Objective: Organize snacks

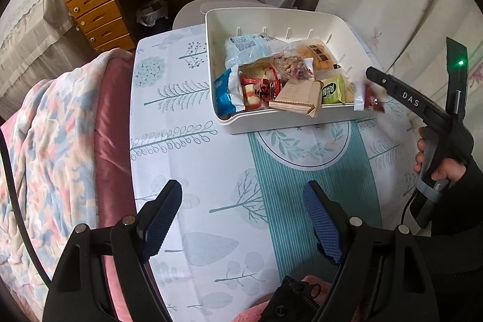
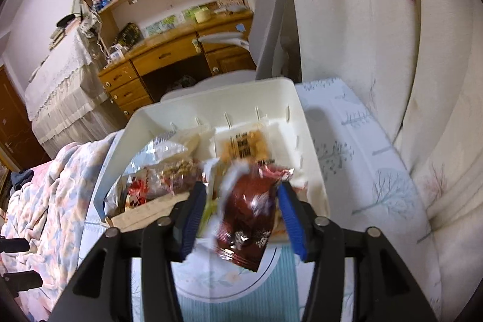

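A dark red foil snack packet (image 2: 246, 219) hangs over the near right corner of the white plastic bin (image 1: 217, 20), between the blue pads of the right hand-held gripper (image 2: 238, 216), whose jaws stand partly apart; it looks blurred, probably dropping free. The bin already holds a heap of wrapped snacks (image 1: 271, 77). The left hand-held gripper (image 1: 241, 219) hovers wide open and empty over the leaf-printed cloth on the desk (image 1: 181, 159), where no loose snacks show, so the job looks nearly finished.
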